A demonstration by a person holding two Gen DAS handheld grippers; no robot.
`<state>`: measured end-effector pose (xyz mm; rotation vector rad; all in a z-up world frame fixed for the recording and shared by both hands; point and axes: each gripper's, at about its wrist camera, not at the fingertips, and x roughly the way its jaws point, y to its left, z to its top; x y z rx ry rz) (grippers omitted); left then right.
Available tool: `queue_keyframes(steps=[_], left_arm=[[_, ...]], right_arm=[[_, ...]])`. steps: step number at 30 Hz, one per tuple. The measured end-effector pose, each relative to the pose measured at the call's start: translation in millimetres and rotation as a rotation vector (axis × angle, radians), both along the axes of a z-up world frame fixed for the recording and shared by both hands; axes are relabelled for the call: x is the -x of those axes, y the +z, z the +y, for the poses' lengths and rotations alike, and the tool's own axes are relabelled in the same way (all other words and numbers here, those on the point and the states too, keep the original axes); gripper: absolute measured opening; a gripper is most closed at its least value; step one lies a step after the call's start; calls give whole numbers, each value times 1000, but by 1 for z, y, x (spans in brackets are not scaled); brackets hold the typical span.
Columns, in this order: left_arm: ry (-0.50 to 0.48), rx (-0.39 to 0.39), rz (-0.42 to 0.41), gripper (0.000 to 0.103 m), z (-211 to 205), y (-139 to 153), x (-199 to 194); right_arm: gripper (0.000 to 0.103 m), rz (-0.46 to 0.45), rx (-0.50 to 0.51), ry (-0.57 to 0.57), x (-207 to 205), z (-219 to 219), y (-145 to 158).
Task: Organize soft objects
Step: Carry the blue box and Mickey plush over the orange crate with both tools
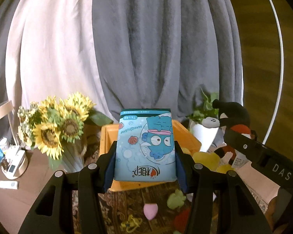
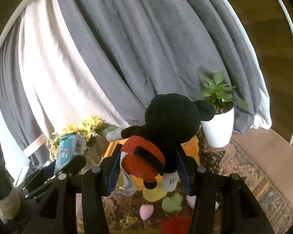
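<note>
My left gripper (image 1: 145, 167) is shut on a blue tissue pack (image 1: 145, 146) with a cartoon fish, held up above the wooden box (image 1: 185, 134). My right gripper (image 2: 146, 167) is shut on a Mickey Mouse plush (image 2: 166, 128), black head up, red shorts between the fingers (image 2: 112, 173), held over the same box (image 2: 191, 148). The plush also shows in the left wrist view (image 1: 232, 117), and the tissue pack in the right wrist view (image 2: 68, 150). Below lie a pink sponge (image 1: 150, 211), a green soft toy (image 1: 175, 198) and a red soft piece (image 2: 175, 224).
A sunflower vase (image 1: 58, 130) stands left of the box. A white potted plant (image 2: 218, 128) stands to its right. Grey and white curtains (image 1: 146, 48) hang behind. Small white devices (image 1: 13, 165) sit at the far left. A patterned cloth (image 2: 244, 171) covers the table.
</note>
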<state>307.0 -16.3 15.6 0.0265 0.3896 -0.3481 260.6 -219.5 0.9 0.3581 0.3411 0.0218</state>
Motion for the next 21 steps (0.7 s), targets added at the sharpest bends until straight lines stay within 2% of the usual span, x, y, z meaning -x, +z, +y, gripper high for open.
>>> queue_keyframes(steps=[6, 14, 21], left_arm=[[15, 5, -35, 52, 4, 6, -27], [18, -1, -41, 52, 2, 9, -72], [19, 3, 19, 52, -3, -4, -112]], right_arm=[[53, -28, 15, 8, -30, 6, 8], [53, -8, 19, 21, -82, 7, 6], [53, 48, -7, 22, -128, 1, -7]])
